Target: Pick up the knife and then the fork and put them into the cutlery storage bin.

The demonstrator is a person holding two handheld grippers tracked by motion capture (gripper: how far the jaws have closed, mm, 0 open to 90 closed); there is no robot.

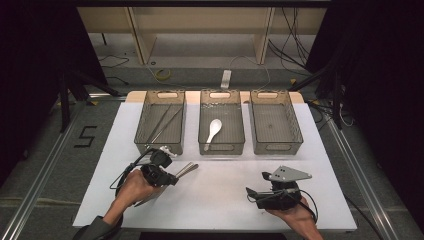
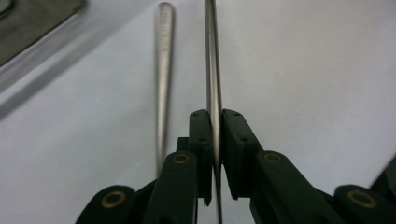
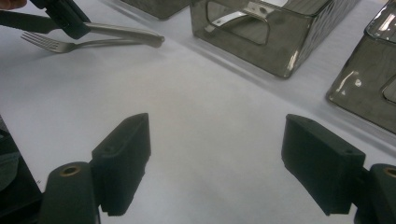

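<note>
Left claw (image 1: 172, 176) pinches a knife (image 3: 123, 31) just above the tabletop (image 1: 215, 200) beside the fork (image 3: 70, 45), right claw (image 3: 217, 163) spread idle; next, probably carry it to a tray (image 1: 161, 122).

A table (image 1: 134, 95) is covered by a white sheet (image 1: 215, 200); a strip of pale wood is left bare at the far edge. Three grey, see-through bins are set directly on the sheet in a row along its far side: a left bin (image 1: 159, 146), a middle bin (image 1: 222, 147) and a right bin (image 1: 276, 147). They are placed side by side with narrow gaps between them, and handle slots are cut in their end walls. A fork (image 3: 84, 44) is laid flat on the sheet, just in front of the left bin, apart from it. The near half of the sheet is kept bare.
</note>
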